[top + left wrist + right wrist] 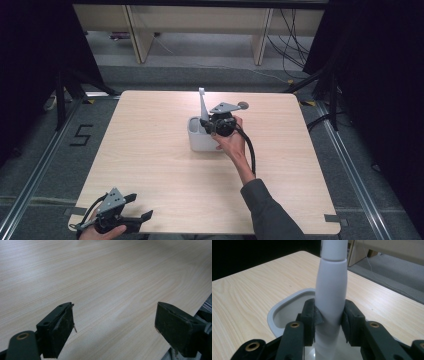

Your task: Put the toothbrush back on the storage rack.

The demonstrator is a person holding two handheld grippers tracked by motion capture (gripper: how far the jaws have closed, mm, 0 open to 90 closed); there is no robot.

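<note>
Fingers, right gripper (329, 320): clamped on the white handle (331, 290), upright over the grey holder (202, 135).
Fingers, left gripper (113, 330): apart, nothing between them, at the counter's (165, 165) near-left corner.
Holder: mid-counter.

One readable sign: a black numeral "5" (80, 135), marked on the grey floor (45, 165) just left of the worktop (150, 165), near its far left corner. No other lettering, label or brand legible anywhere.
</note>
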